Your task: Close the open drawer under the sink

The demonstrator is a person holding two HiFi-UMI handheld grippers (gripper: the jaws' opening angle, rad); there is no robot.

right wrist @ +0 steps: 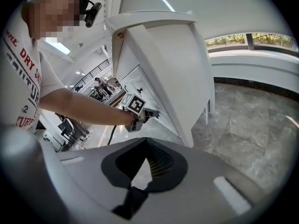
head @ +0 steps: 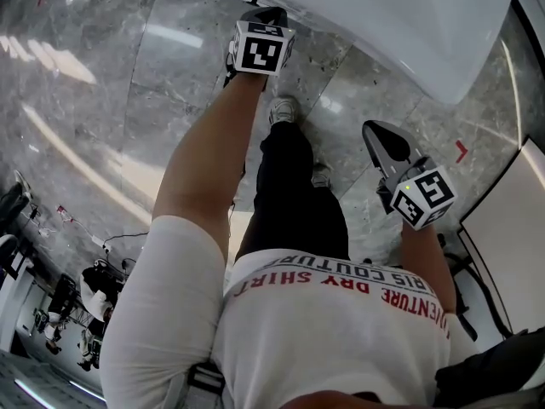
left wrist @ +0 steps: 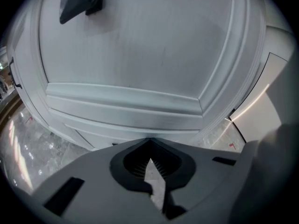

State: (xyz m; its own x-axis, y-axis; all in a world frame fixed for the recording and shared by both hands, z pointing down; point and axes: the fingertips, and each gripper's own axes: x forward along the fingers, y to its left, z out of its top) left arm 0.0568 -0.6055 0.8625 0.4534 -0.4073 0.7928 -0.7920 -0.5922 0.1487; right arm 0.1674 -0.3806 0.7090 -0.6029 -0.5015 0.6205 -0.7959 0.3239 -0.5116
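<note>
A white panelled drawer front (left wrist: 140, 45) with a black handle (left wrist: 79, 1) at its upper left fills the left gripper view. My left gripper (left wrist: 149, 143) is shut and empty, its tip close to the panel's lower moulding. In the head view the left gripper (head: 264, 15) reaches forward to the edge of the white unit (head: 409, 24). My right gripper (head: 376, 133) hangs back over the floor, shut and empty. The right gripper view shows the left gripper (right wrist: 140, 113) at the slanting white front (right wrist: 163, 73) under the unit's top. Whether they touch is unclear.
Grey marble floor (head: 128, 100) lies all around, with red tape marks (head: 461, 150). A white board (head: 511, 245) lies at the right. My legs and shoes (head: 285, 109) stand just before the unit. Cables and equipment (head: 94, 288) sit at the left.
</note>
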